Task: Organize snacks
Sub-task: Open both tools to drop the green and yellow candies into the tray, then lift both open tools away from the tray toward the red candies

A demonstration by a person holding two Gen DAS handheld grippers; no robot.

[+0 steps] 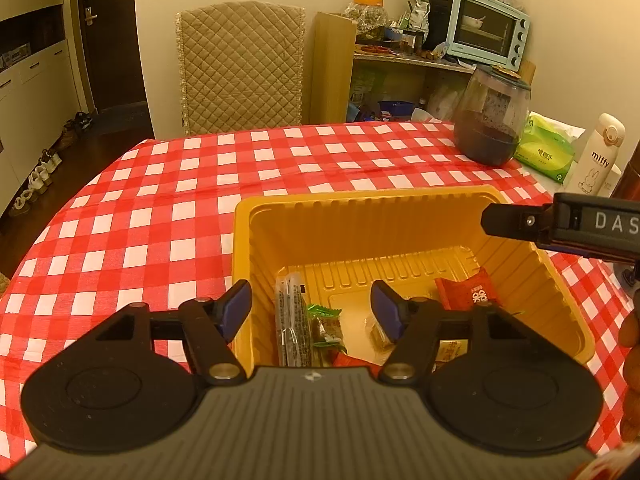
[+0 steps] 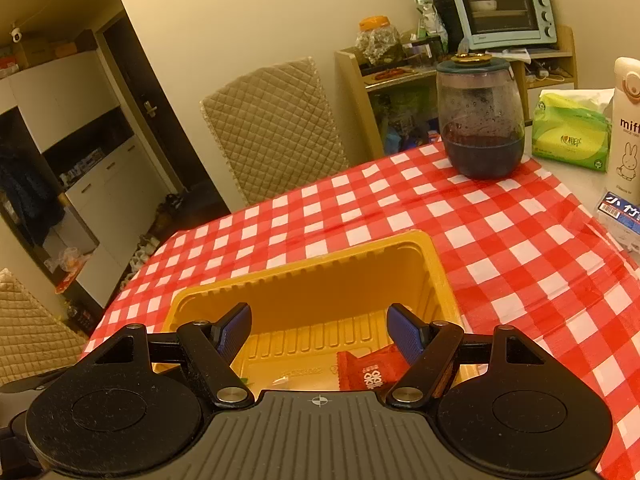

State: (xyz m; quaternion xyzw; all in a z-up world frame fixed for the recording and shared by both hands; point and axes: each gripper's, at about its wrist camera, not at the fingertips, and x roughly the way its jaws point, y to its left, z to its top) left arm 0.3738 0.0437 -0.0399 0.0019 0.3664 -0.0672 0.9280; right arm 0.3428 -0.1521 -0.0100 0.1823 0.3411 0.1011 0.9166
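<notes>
A yellow plastic tray (image 1: 360, 216) rests on the surface, which is covered by a red-and-white checked cloth (image 1: 160, 200). Several wrapped snacks lie on the tray floor: a long dark striped packet (image 1: 292, 320) at the left, a small green-ended sweet (image 1: 326, 326) just beside it, and a red packet (image 1: 468, 290) toward the right wall. The left hand-held gripper (image 1: 312, 310) hovers over the near edge of the tray with its blue-padded fingers (image 1: 236, 308) spread apart and nothing between them. The right hand-held gripper (image 2: 320, 334), seen from its own camera, is likewise spread wide and empty above the tray (image 2: 304, 276), with the red packet (image 2: 366, 372) below and between its fingers; in the left view its black body enters from the right, above the tray rim. At the far right of the surface stand a dark glass jar (image 1: 490, 120), a green tissue pack (image 1: 548, 148) and a white bottle (image 1: 598, 156).
</notes>
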